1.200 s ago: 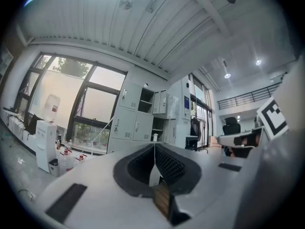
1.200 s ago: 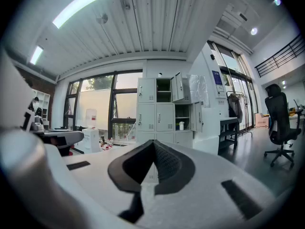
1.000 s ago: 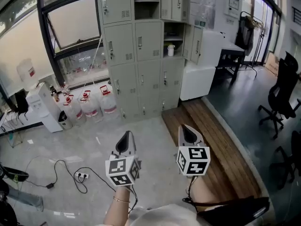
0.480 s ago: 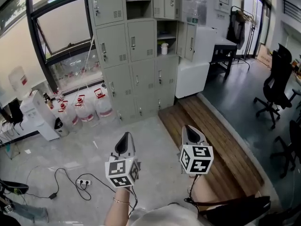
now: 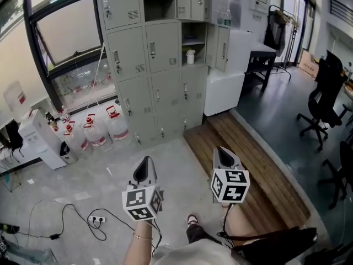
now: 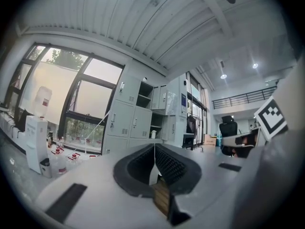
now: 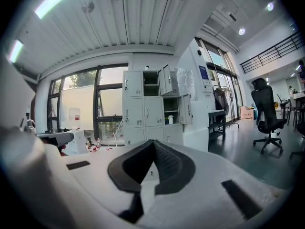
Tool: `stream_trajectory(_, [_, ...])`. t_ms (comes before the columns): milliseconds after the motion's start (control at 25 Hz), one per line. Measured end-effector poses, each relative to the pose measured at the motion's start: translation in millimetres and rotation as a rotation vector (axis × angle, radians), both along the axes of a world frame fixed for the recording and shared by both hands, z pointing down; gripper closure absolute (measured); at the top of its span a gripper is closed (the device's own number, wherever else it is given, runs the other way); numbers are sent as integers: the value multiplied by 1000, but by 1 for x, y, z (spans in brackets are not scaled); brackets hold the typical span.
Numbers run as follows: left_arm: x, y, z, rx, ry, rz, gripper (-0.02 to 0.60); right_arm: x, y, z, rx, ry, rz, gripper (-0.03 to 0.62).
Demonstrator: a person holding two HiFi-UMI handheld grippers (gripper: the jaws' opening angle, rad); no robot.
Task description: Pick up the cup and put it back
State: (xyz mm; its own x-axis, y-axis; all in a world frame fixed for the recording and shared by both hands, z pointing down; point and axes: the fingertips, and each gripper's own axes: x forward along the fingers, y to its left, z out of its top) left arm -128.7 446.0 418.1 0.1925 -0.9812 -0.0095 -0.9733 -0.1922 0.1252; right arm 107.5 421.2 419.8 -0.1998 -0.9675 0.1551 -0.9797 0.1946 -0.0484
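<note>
Both grippers are held side by side in the lower middle of the head view, above a grey floor, and are pointed toward a bank of grey lockers in the upper middle of the frame. The left gripper is seen with its jaws pressed together at the tips, and nothing is caught between them. The right gripper is likewise clenched on nothing, its ribbed pads being met along a single line in the right gripper view. The cup, white and upright, is found on a shelf in an open locker compartment, right of centre in the upper part of the head view and well apart from both grippers. It is seen small, just above the closed jaw tips, in each gripper view. Several water jugs with red caps are lined up on the floor at the left foot of the lockers, below a large window, and a white water dispenser is placed further left. A strip of wooden flooring is laid to the right of the right gripper. A black office chair is seen at the right edge, and a power strip with its cable is laid on the floor at lower left.
</note>
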Motion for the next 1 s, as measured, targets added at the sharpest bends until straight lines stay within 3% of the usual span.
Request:
stream_trajectory(640, [46, -217, -16, 26, -3, 21, 571, 34, -221, -23, 45, 20, -21, 602])
stream_trajectory(1000, [61, -316, -13, -6, -18, -7, 571, 50, -323, -16, 27, 7, -51, 602])
